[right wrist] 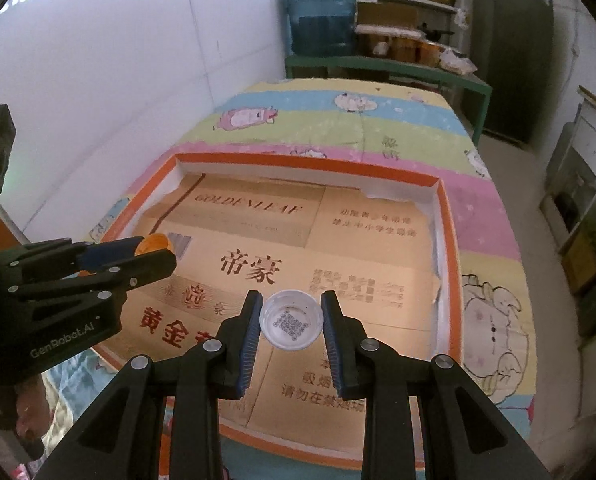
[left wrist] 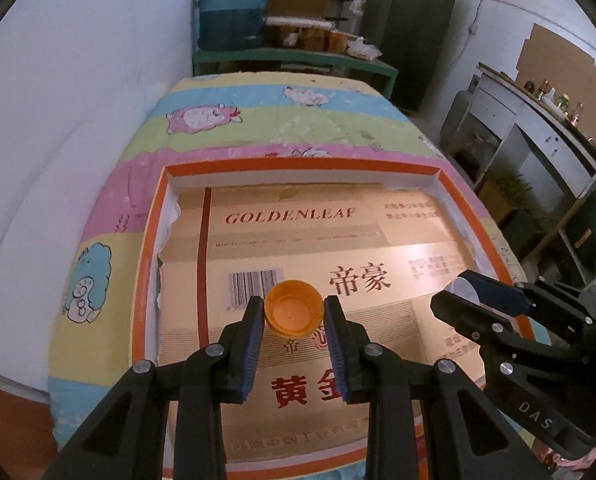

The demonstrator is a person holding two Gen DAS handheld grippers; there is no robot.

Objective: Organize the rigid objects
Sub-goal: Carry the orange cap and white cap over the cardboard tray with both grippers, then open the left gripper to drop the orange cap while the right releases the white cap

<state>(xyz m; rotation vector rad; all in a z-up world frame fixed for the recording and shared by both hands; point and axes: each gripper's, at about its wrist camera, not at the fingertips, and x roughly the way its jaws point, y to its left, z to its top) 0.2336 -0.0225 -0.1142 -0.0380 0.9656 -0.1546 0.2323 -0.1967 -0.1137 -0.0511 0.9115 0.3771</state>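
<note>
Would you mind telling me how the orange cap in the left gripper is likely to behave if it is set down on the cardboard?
The orange cap, gripped by its round wall in the left gripper, looks like thin rigid plastic, so probably light and stiff. Its smooth curved side may slip between the pads. Dropped on edge onto the flat cardboard liner, it could roll; open side up it should sit steady.

The left gripper [left wrist: 294,314] holds an orange cap [left wrist: 294,313] w/ its open side facing the camera, blue pads [left wrist: 252,350] pressed on both sides. Under it is a flat cardboard sheet [left wrist: 298,248] w/ red letters, lying in a tray w/ an orange rim [left wrist: 150,240]. The tray sits on a cartoon cloth [left wrist: 114,184]. On the right, the right gripper [left wrist: 463,290] pinches a clear cap [left wrist: 465,289]. At the back is a big blue water jug [left wrist: 232,8].
</note>
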